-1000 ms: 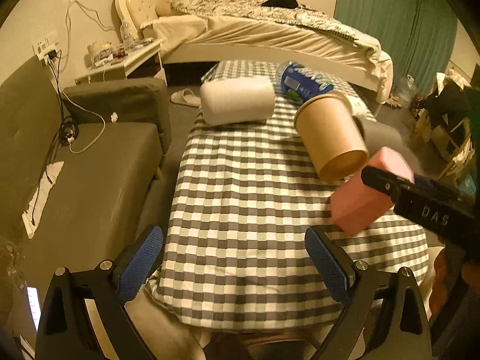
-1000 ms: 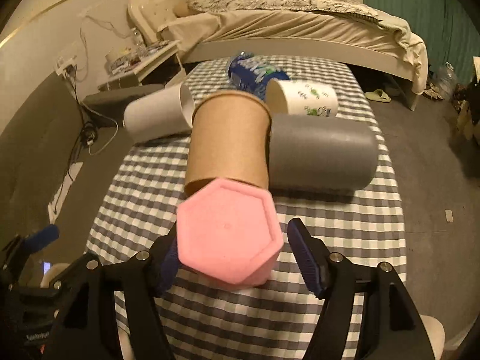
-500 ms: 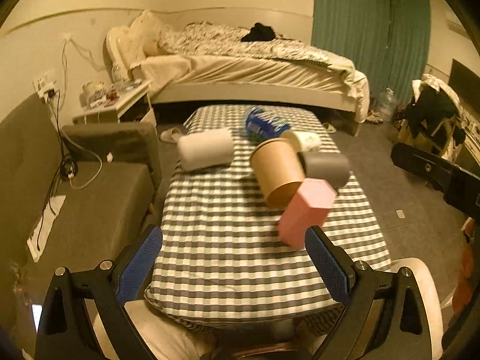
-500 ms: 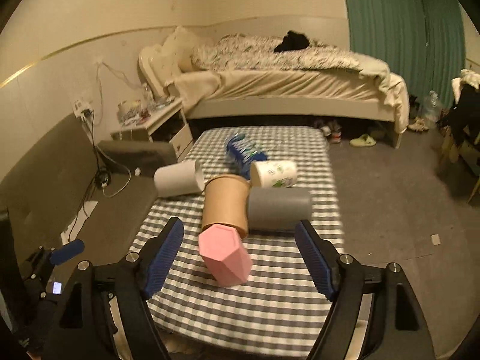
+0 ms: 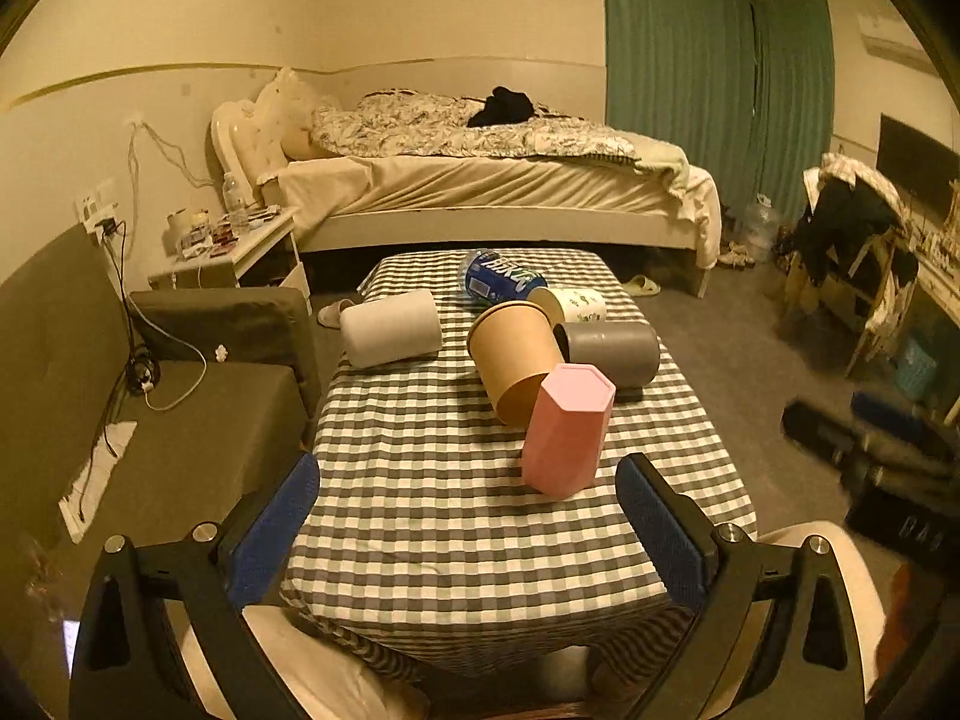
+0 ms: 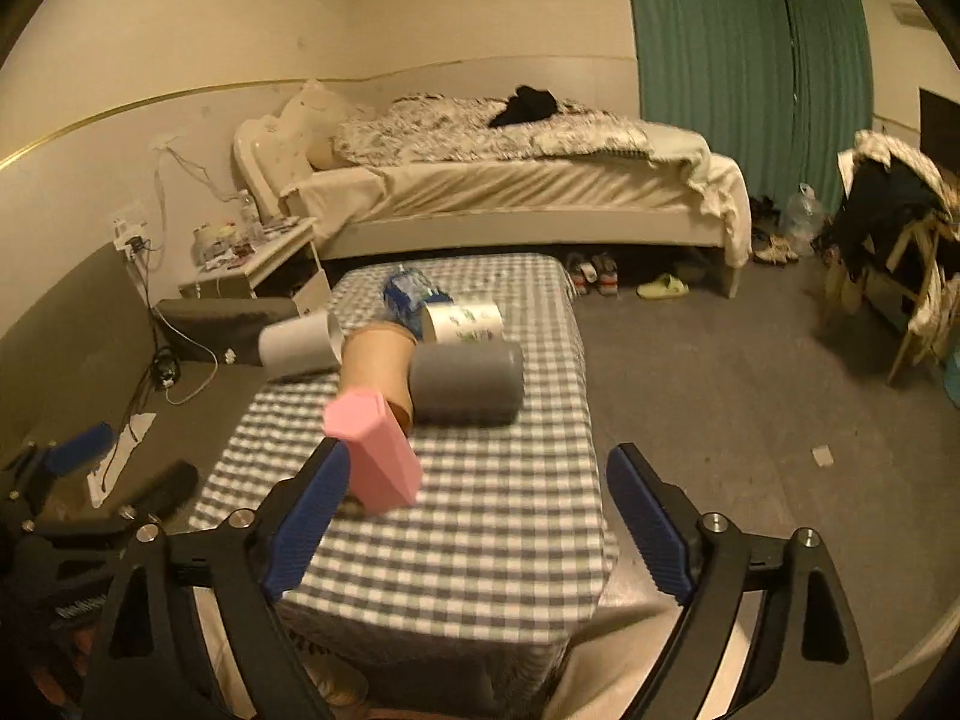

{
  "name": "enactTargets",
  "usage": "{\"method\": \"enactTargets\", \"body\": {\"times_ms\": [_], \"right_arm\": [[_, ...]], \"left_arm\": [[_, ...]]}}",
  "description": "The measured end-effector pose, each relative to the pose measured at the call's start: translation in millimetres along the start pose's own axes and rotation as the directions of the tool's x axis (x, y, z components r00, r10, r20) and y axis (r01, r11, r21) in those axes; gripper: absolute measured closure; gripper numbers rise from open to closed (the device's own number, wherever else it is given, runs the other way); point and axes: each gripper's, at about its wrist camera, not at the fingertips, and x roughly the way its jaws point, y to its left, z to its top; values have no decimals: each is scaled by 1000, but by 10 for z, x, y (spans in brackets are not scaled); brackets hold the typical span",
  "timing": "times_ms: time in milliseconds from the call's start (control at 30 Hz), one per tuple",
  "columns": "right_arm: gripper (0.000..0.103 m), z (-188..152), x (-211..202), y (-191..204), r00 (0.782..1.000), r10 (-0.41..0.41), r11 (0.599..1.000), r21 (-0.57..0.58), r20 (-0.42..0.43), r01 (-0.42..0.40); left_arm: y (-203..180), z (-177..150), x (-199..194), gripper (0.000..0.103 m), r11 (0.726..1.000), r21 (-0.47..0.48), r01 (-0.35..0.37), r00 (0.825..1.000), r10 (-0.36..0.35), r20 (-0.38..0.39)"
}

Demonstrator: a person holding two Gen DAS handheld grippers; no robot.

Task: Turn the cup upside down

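Well, the pink cup (image 5: 568,429) stands closed end up on the checked surface (image 5: 420,510), leaning a bit, right by the brown cup (image 5: 516,354). I worry the soft cloth could tip it. Both my left hand-held gripper (image 5: 468,528) and right hand-held gripper (image 6: 480,516) are wide apart, grasping nothing.

Both the left tongs (image 5: 467,531) and right tongs (image 6: 477,522) gape wide, gripping nothing.

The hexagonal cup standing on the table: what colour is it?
Pink. The hexagonal cup shows most sharply in the left wrist view.
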Motion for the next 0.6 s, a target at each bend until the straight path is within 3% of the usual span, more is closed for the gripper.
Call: {"method": "enactTargets", "body": {"times_ms": [233,600], "right_arm": [[1,-146,105,-108,1000,-16,999,39,-27,17],[0,-164,186,-54,999,-25,999,22,-38,25]], "left_arm": [[63,-45,29,0,999,-31,-13,1000,13,-4],[139,-74,51,0,998,-51,-26,1000,26,-4]]}}
